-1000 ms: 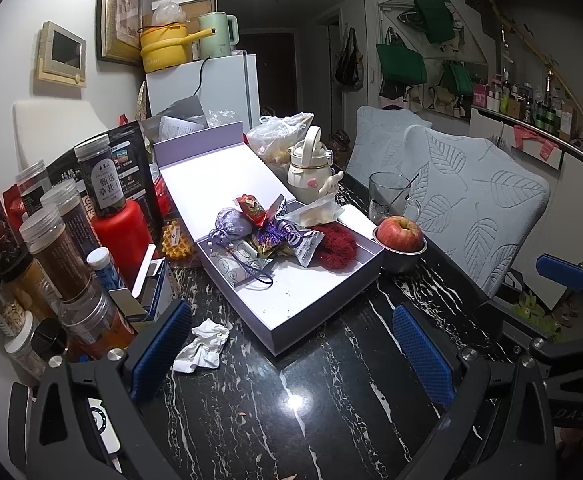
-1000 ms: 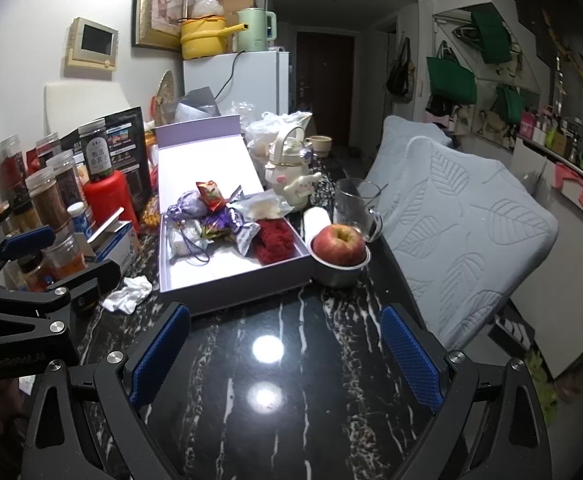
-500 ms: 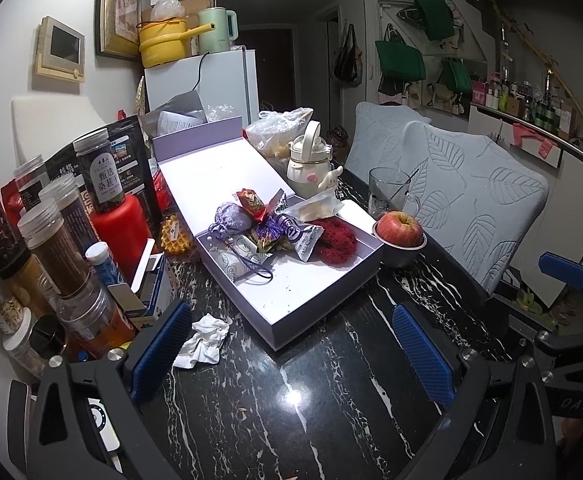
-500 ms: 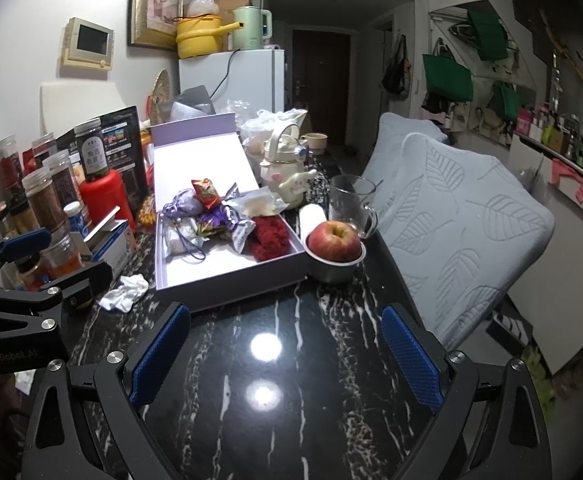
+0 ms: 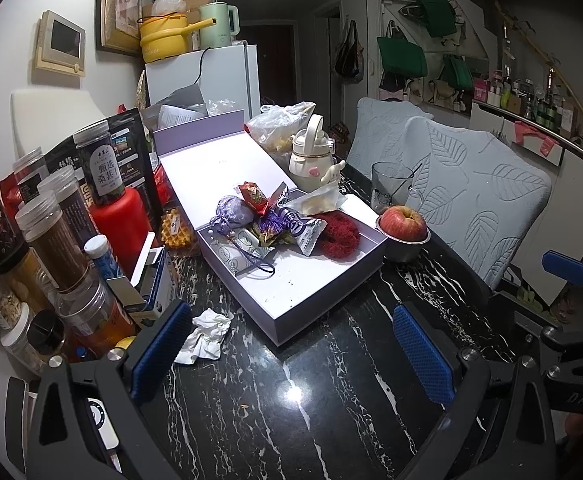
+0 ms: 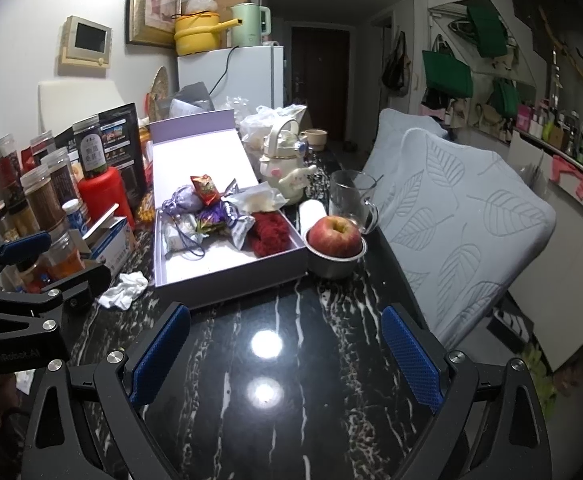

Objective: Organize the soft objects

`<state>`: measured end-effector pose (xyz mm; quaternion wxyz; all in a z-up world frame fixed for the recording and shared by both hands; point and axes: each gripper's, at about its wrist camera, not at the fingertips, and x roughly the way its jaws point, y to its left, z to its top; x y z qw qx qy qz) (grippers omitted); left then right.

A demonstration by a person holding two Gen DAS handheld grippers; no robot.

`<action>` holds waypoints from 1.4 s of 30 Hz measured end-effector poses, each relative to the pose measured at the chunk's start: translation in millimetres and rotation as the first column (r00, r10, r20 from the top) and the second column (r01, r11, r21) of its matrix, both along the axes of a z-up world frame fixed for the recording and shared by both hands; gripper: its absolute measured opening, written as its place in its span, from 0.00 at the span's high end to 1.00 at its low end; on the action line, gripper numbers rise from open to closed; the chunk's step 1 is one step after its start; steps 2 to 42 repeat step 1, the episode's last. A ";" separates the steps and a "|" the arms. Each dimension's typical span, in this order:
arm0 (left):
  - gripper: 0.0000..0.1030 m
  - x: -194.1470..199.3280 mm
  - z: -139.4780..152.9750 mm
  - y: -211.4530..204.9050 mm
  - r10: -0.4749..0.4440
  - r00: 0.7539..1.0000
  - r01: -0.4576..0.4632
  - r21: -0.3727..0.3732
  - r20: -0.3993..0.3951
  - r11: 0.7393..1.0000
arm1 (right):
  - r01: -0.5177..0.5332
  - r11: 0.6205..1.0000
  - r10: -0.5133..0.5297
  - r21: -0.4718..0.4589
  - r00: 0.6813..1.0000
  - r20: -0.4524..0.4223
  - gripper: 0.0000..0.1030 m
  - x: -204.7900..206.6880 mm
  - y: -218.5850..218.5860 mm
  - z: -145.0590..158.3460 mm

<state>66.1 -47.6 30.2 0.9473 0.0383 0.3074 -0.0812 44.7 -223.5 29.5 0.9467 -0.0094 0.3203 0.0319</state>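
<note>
To the left of the lilac box (image 5: 291,320), a crumpled white tissue (image 5: 205,334) lies on the black marble table (image 5: 291,420), just outside the box's near corner. It is judged very light and limp, best pinched across its raised middle fold. Inside the box, toward its far end, a purple pouch (image 5: 231,212), a red snack packet (image 5: 254,197), foil wrappers (image 5: 305,229) and a fuzzy red scrunchie (image 5: 337,236) are heaped together; all are judged soft and compressible, the wrappers slippery.

The left gripper (image 5: 291,352) is held spread wide above the table, nothing between its blue pads, the tissue just beside its left finger. To the right, the right gripper (image 6: 285,346) is likewise held wide apart and empty, short of the box.
</note>
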 end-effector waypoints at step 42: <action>0.01 0.7 -0.5 0.3 -0.001 1.000 0.000 -0.002 -0.001 1.000 | 0.000 1.000 0.000 0.003 1.000 -0.003 0.05 0.6 0.2 -1.3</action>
